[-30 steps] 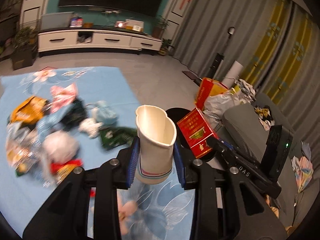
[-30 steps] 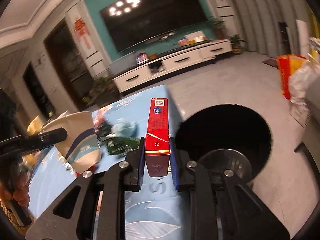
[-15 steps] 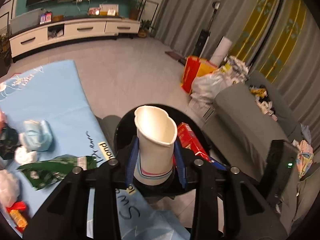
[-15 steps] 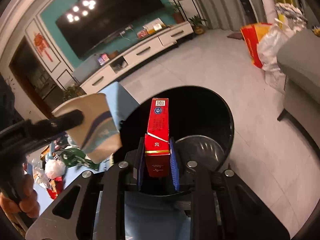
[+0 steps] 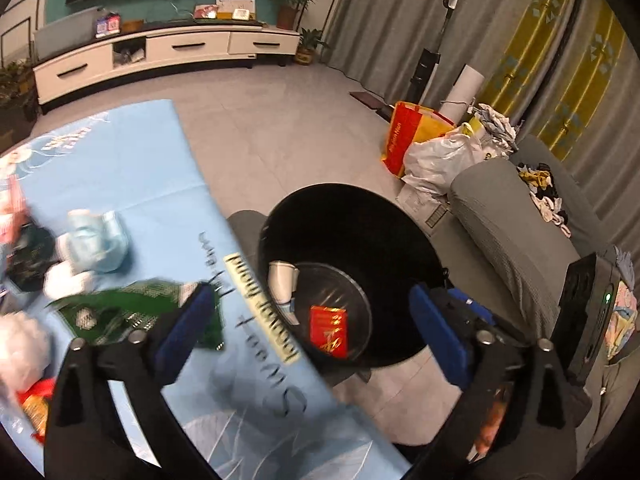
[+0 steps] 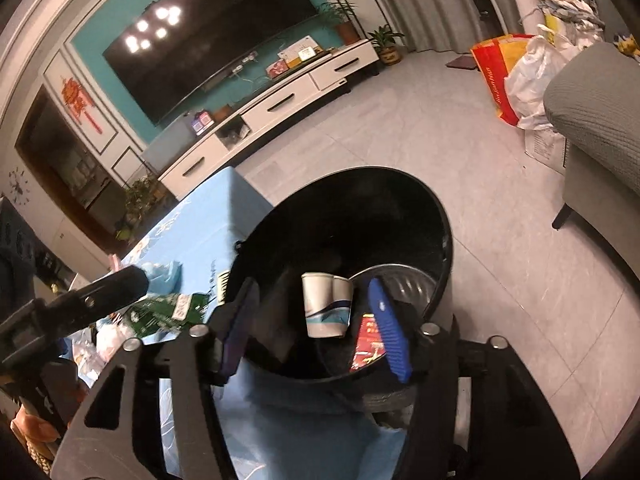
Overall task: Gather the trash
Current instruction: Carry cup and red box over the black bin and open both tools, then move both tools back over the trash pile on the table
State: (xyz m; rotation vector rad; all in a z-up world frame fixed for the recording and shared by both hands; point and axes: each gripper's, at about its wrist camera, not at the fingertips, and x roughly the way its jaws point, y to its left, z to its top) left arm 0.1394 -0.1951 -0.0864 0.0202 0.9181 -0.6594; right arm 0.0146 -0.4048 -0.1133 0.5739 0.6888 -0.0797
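Note:
A black round bin [image 5: 404,240] [image 6: 440,216] stands on the floor beside the blue-clothed table [image 5: 132,172]. A white paper cup [image 5: 281,281] [image 6: 324,312] and a red box [image 5: 329,330] [image 6: 370,344] lie inside the bin. My left gripper [image 5: 316,326] is open and empty above the bin's near rim. My right gripper [image 6: 320,330] is open and empty over the bin. Several pieces of trash stay on the table: a green wrapper [image 5: 120,312] [image 6: 168,312], a light blue wad [image 5: 96,242] and white tissue [image 5: 66,280].
A grey sofa [image 5: 516,236] [image 6: 596,120] stands right of the bin. A red-and-yellow bag [image 5: 412,136] and white plastic bags [image 5: 444,160] sit on the floor behind it. A white TV cabinet [image 5: 160,56] lines the far wall.
Both grippers opened over the bin. The paper cup dropped from the left gripper and the red box from the right; both now lie inside the bin.

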